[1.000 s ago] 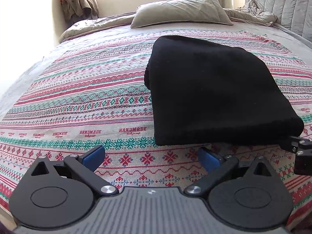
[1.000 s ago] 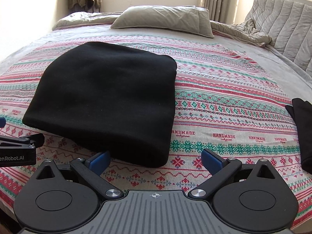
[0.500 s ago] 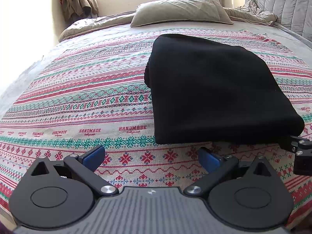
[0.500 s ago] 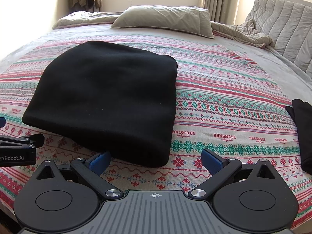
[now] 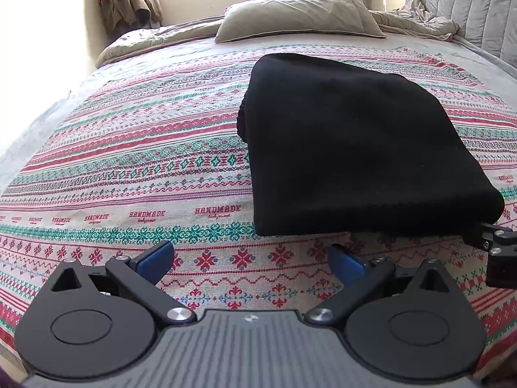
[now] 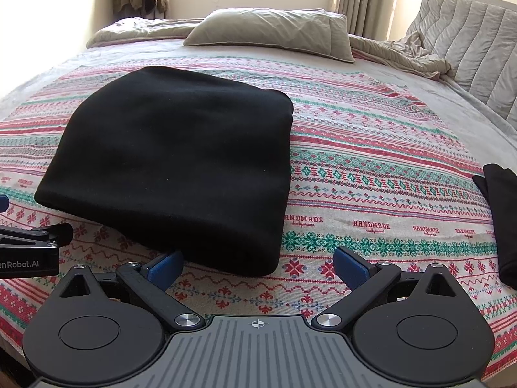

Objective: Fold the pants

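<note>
The black pants [image 5: 349, 148] lie folded into a thick, squarish bundle on the patterned blanket [image 5: 135, 168] that covers the bed. The left gripper [image 5: 250, 255] hovers low over the blanket with its jaws wide apart and nothing between them; the bundle sits ahead of those jaws and off to their right, its near edge just beyond the right blue pad. The right gripper [image 6: 258, 263] is likewise spread open and empty, with the pants [image 6: 181, 161] ahead and to the left of its jaws (the left pad is right at the bundle's near edge; I cannot tell whether it touches). Each gripper shows at the edge of the other's view, so they sit side by side. Far beyond the jaws a grey pillow [image 6: 274, 30] rests at the head of the bed. To the right of the right jaws another dark piece of cloth [image 6: 504, 223] lies on the blanket.
</note>
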Demonstrator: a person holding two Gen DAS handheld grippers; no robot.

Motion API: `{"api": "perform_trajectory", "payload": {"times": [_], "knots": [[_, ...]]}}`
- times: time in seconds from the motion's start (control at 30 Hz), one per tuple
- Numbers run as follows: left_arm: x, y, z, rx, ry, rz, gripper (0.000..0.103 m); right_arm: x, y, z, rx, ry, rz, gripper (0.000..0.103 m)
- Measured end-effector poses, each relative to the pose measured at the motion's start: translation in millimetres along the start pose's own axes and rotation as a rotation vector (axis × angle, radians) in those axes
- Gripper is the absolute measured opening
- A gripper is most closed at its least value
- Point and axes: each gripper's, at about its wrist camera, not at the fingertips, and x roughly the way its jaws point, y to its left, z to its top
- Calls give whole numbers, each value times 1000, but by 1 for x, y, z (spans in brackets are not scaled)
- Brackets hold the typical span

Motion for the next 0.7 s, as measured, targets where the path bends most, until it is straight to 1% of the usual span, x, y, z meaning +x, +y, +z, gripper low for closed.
{"api": "perform_trajectory", "payload": {"times": [0.7], "knots": [[1,1,-1,4,4,-5,103,3,-1,-2,-4,7,0,100]]}}
